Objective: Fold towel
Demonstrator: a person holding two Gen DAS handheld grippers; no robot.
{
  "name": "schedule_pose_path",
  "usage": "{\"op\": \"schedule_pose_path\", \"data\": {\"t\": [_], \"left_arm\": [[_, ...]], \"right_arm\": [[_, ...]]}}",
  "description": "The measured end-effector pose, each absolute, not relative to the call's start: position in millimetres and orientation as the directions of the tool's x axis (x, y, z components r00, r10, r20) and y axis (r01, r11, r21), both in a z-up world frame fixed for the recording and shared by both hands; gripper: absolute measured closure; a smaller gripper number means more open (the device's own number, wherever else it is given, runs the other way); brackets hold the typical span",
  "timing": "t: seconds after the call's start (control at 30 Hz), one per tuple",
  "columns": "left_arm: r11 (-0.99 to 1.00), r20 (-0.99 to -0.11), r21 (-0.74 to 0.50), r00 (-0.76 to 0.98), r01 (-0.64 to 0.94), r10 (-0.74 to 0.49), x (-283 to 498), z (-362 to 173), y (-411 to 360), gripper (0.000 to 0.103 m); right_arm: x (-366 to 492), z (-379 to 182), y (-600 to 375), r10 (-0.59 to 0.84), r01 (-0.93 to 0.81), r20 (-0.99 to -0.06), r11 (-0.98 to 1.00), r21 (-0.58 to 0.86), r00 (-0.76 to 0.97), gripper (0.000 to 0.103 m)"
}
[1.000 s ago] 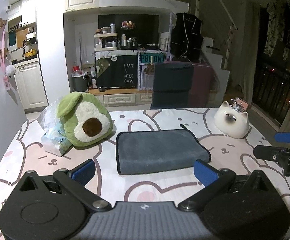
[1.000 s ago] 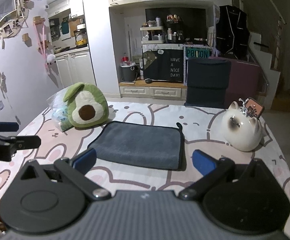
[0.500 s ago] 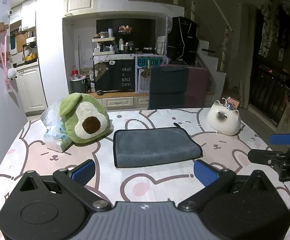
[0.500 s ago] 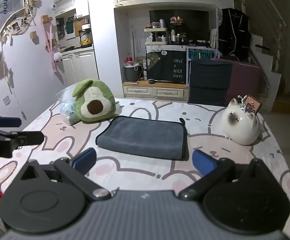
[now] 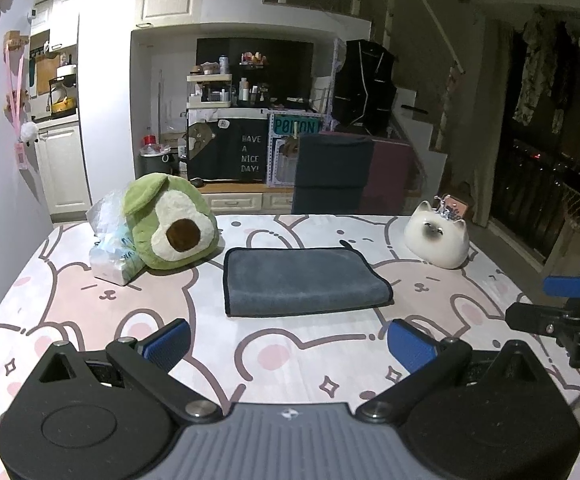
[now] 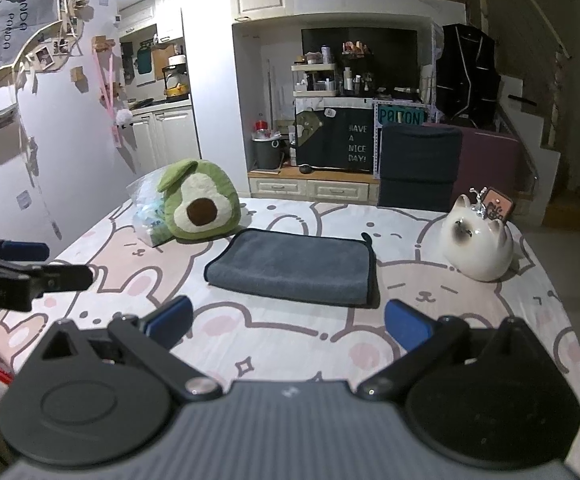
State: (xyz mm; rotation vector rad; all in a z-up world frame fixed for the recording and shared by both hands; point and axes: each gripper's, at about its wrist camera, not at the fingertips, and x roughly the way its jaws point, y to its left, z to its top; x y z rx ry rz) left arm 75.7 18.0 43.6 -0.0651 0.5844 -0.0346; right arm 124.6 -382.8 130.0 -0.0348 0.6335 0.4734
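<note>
A grey towel [image 5: 303,280] with black trim lies folded flat in a rectangle on the table; it also shows in the right wrist view [image 6: 293,266]. My left gripper [image 5: 290,346] is open and empty, held near the table's front edge, short of the towel. My right gripper [image 6: 288,324] is open and empty, also short of the towel. The right gripper also shows at the right edge of the left wrist view [image 5: 561,304], and the left gripper shows at the left edge of the right wrist view [image 6: 30,266].
An avocado plush [image 5: 172,228] and a plastic bag [image 5: 110,248] sit left of the towel. A white cat figurine [image 5: 437,238] sits to its right. The table [image 5: 90,308] has a bunny-print cloth. A dark chair [image 5: 333,176] stands behind it.
Both grippers have pulled back from the towel toward the table's front edge and risen a little. The towel has not moved. Both stay open.
</note>
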Motion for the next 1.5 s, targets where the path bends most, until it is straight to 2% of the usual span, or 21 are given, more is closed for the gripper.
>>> {"op": "schedule_pose_path", "data": {"t": [0.7, 1.5], "left_arm": [[0.995, -0.552, -0.081, 0.829, 0.053, -0.089, 27.2, 29.1, 12.4, 0.0], [0.997, -0.56, -0.05, 0.824, 0.064, -0.081, 12.4, 17.0, 2.3, 0.0]], "right_arm": [[72.8, 122.7, -398.7, 0.404, -0.42, -0.574, 0.901, 0.113, 0.713, 0.0], [54.0, 111.9, -397.5, 0.4, -0.432, -0.551, 0.899, 0.079, 0.732, 0.0]]}}
